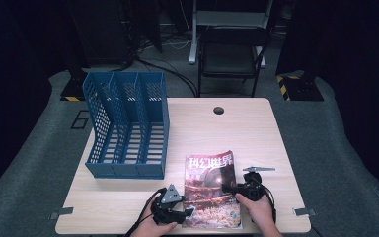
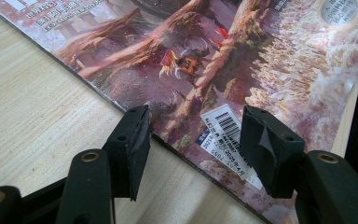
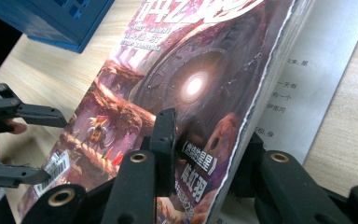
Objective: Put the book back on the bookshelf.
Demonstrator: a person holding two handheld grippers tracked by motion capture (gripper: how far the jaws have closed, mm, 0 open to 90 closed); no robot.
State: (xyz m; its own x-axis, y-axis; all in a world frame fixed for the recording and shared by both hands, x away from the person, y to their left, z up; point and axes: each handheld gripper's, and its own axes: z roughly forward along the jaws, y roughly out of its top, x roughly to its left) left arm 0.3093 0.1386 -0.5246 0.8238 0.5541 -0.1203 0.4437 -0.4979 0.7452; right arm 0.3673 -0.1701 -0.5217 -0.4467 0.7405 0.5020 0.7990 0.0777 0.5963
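A magazine with a dark red illustrated cover lies near the table's front edge. My left gripper is at its lower left corner. In the left gripper view it stands open, its jaws straddling the magazine edge by the barcode sticker. My right gripper comes in from the right side. In the right gripper view it is shut on the magazine, one jaw on the cover and one under the lifted edge. A white inner page shows beneath. The left gripper shows open at the far side.
A blue three-slot file organizer stands on the left of the wooden table, its corner just beyond the magazine. A cable hole sits near the table's back edge. A black chair stands behind the table.
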